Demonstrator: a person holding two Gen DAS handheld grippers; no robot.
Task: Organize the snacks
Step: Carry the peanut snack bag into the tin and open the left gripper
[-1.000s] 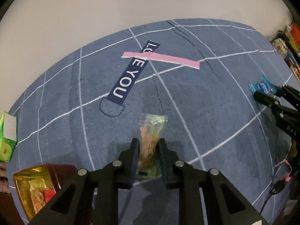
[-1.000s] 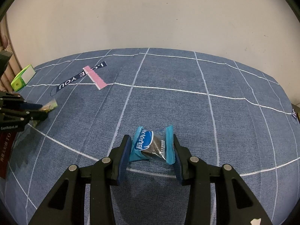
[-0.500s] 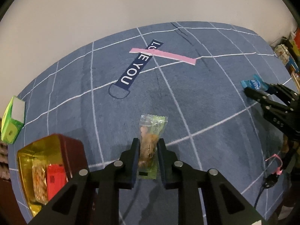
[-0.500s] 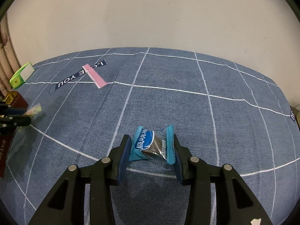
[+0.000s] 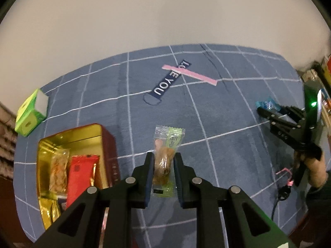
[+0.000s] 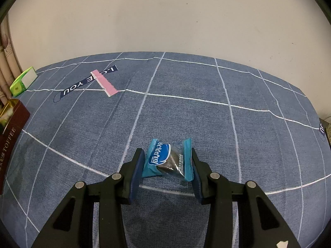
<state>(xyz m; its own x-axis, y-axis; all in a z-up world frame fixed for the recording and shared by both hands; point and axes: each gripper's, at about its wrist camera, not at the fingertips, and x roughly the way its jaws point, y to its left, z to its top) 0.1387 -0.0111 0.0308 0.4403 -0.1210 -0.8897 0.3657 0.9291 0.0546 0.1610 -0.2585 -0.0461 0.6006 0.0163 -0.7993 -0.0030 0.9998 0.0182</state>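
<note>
Left hand-held gripper [image 5: 163, 166] clenched on a clear-and-green snack packet [image 5: 166, 161], held above the blue gridded cloth on the bench [image 5: 227, 124]. Left wrist view alone shows inside the open red tin [image 5: 68, 144] at the bench's left edge: a red packet [image 5: 81, 177] and a clear one [image 5: 59, 167]. Right wrist view shows only the tin's outer side, lettered TOFFEE. Right hand-held gripper [image 6: 167, 160] grasps a blue candy packet [image 6: 167, 159] near the bench's right side. Green box [image 6: 22, 80] at far left corner.

Open red-and-gold metal tin [image 5: 105, 142] on blue grid-lined tablecloth [image 5: 217, 111], left side, wrapped snacks inside. Green cardboard box [image 5: 31, 111] behind tin. Pink paper strip [image 5: 190, 75] across dark "LOVE YOU" label [image 5: 167, 82], far centre.
</note>
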